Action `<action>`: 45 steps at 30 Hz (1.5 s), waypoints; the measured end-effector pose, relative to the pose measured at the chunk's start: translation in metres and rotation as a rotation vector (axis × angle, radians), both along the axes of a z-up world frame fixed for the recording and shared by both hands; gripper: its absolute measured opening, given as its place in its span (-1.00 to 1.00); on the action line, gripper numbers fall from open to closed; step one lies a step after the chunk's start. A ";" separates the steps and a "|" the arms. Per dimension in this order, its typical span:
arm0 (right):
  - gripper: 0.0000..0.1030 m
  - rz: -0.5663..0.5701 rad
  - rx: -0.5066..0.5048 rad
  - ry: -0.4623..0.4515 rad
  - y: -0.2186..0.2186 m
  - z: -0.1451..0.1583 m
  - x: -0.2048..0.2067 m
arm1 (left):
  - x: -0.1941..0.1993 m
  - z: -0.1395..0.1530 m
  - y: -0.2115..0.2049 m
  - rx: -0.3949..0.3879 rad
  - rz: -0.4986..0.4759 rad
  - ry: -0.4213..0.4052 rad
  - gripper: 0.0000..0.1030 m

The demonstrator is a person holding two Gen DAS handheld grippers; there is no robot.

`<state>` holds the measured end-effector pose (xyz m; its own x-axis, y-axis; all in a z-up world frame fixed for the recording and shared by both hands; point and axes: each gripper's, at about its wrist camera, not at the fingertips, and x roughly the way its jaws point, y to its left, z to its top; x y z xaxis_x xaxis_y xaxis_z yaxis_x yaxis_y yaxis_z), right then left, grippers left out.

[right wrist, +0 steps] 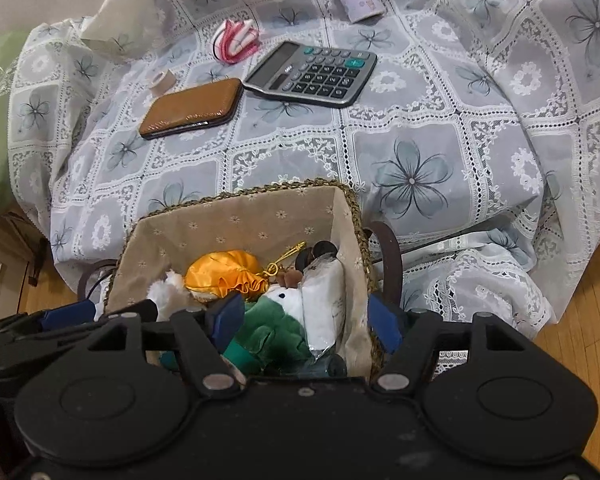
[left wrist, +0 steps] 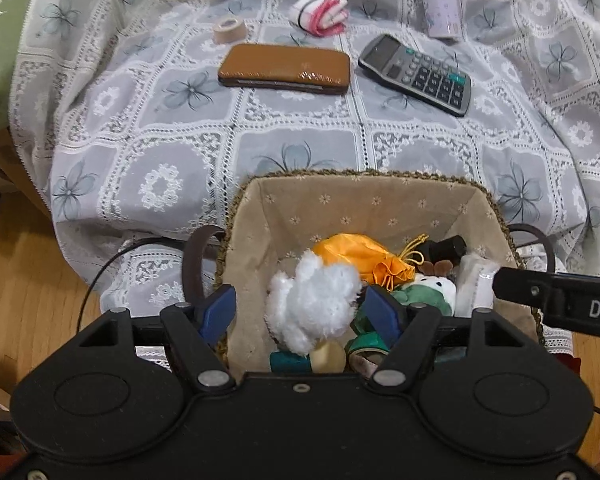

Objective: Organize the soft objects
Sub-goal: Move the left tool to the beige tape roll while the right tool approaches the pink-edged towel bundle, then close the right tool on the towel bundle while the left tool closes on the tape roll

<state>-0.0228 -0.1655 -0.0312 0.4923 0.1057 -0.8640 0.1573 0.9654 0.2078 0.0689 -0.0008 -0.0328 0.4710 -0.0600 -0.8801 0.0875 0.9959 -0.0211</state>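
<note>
Both grippers are hovering over the lined wicker basket [left wrist: 256,216], jaws parted, grasping nothing. Left gripper [left wrist: 304,308] is straddling the white fluffy toy [left wrist: 312,300]; right gripper [right wrist: 306,320] is straddling the green plush [right wrist: 268,320]. Orange drawstring pouch [left wrist: 352,256] is lying at 12 o'clock of both. Calculator [right wrist: 312,74] and brown case [right wrist: 192,108] are sitting on the tablecloth [right wrist: 420,140] beyond.

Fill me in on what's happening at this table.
A person is sorting soft things into a lined basket at the near edge of the table, a gripper in each hand. The left gripper hangs over a fluffy white toy, jaws apart, not pinching it. The right gripper straddles the basket's right wall. An orange pouch and green plush are inside. Rolled socks, a calculator and a brown case remain outside.
</note>
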 end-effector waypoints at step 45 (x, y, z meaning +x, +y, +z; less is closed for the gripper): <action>0.71 0.148 -0.109 -0.171 0.047 0.018 0.348 | 0.284 0.001 0.078 0.032 0.084 -0.141 0.50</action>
<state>0.3250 -0.1186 -0.0135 0.6187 0.0983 -0.7795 -0.0157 0.9935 0.1128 0.3528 0.0773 -0.0322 0.5921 0.0121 -0.8058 0.0037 0.9998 0.0177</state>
